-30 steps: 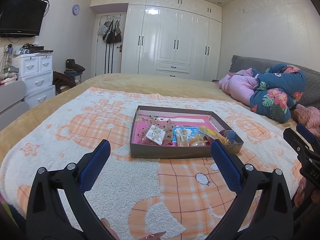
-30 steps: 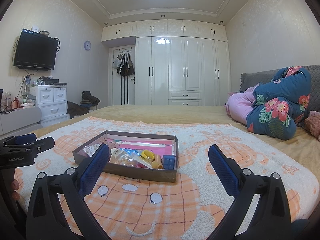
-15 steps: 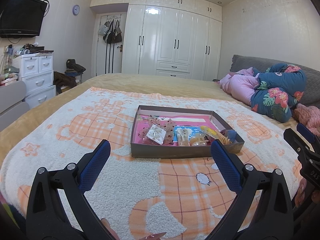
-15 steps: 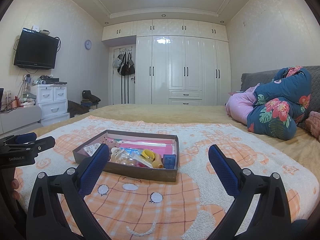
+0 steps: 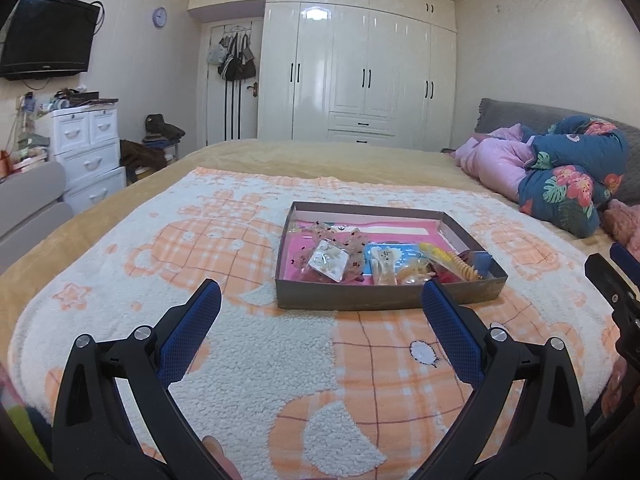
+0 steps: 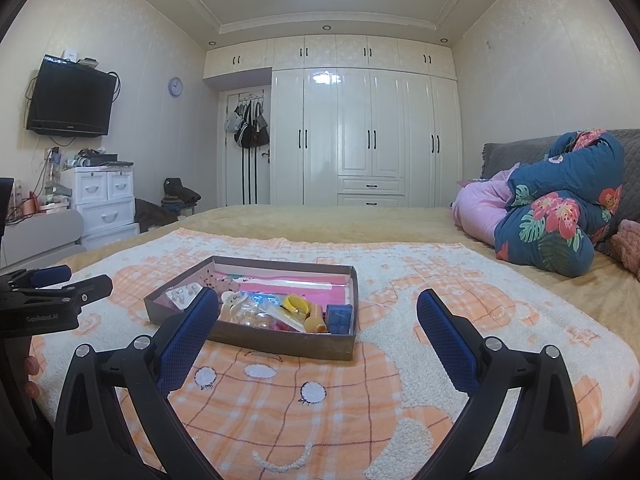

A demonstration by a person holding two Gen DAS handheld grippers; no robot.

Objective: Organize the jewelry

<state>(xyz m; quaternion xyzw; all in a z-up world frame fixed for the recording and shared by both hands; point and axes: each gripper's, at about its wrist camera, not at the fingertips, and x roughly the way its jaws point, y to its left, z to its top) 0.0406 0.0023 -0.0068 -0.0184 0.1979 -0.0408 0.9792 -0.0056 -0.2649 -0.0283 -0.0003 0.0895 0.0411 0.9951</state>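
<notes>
Reading "GenRobot.AI" in white on its black body, the left gripper (image 6: 52, 292) is hovering with its jaws spread wide and empty. The right gripper (image 6: 318, 304) is likewise gaping, holding nothing. The jewelry box (image 5: 384, 300) is sitting open on the orange-checked blanket (image 5: 248, 360), just ahead of both. Nothing is differing noticeably from a second ago.

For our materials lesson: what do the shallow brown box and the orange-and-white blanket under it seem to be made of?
Shallow brown box: probably matte cardboard, with thin, straight walls and a dull surface. Orange-and-white blanket: likely plush fleece, judging by its nubby, tufted pile.
</notes>
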